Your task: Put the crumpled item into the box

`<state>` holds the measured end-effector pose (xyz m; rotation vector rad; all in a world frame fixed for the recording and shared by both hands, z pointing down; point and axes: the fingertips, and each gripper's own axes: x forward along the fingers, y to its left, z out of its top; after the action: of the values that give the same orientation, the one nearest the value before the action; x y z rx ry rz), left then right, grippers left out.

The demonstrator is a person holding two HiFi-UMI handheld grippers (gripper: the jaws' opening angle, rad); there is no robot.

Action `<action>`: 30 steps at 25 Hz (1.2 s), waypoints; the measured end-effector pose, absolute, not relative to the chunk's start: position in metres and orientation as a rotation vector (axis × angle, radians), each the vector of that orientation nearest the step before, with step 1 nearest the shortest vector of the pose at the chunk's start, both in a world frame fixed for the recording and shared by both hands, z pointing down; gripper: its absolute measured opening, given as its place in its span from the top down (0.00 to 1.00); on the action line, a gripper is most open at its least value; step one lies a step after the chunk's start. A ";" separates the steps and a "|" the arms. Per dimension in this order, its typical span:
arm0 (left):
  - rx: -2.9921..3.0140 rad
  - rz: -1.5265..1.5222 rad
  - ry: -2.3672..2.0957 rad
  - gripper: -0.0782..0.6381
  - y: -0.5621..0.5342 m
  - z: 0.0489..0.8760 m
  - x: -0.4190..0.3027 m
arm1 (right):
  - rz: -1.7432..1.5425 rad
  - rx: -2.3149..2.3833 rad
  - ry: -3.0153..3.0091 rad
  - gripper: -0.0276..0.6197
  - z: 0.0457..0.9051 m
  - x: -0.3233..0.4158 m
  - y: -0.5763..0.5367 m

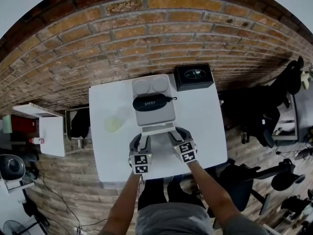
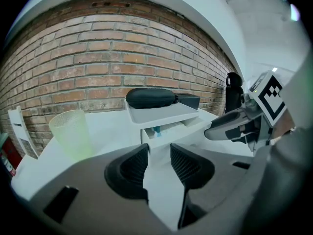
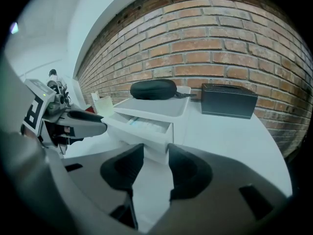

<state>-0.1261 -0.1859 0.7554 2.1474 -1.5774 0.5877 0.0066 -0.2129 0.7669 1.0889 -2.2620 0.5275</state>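
Grippers at the near edge of the white table (image 1: 105,151): the left gripper (image 1: 140,140) and the right gripper (image 1: 179,134) are both holding their jaws spread. Only bare tabletop is showing in each gap, so neither is carrying anything. The 2 are hovering just in front of the drawer (image 1: 157,128), which is standing pulled out from the white box (image 1: 169,113). A black case (image 1: 151,103) is lying across the top tray of that box. A black lidded box (image 1: 194,76) is sitting closed just beyond it to the right, and a pale green cup (image 1: 113,124) is standing to the left.

Progress, as a judgement: no crumpled item is lying loose on the table or sitting in either grip. Some pale contents (image 2: 157,130) with a blue-green patch are showing inside the open drawer, so the item is probably resting in the white box already. If so, only closing the drawer is remaining. The views are not settling which of the 2 boxes the task is meaning.

Limits: the drawer's contents are appearing small and blurred in all 3 views, and their shape is not resolving as crumpled or smooth. The drawer's rear is lying hidden under the tray, and the black lidded box is showing nothing of its inside.
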 end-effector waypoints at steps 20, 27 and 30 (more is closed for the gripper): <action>2.107 0.584 -1.588 0.69 -0.202 0.757 -0.130 | 0.553 1.110 -2.243 0.70 0.767 0.003 -0.228; 2.077 0.604 -1.588 0.68 -0.208 0.762 -0.132 | 0.569 1.133 -2.201 0.68 0.770 0.003 -0.232; 2.068 0.610 -1.579 0.68 -0.210 0.763 -0.131 | 0.572 1.142 -2.195 0.68 0.772 0.004 -0.234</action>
<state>-0.1306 -0.2097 0.7627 2.0682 -1.5787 0.6099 0.0040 -0.2337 0.7721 1.1422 -2.1952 0.5724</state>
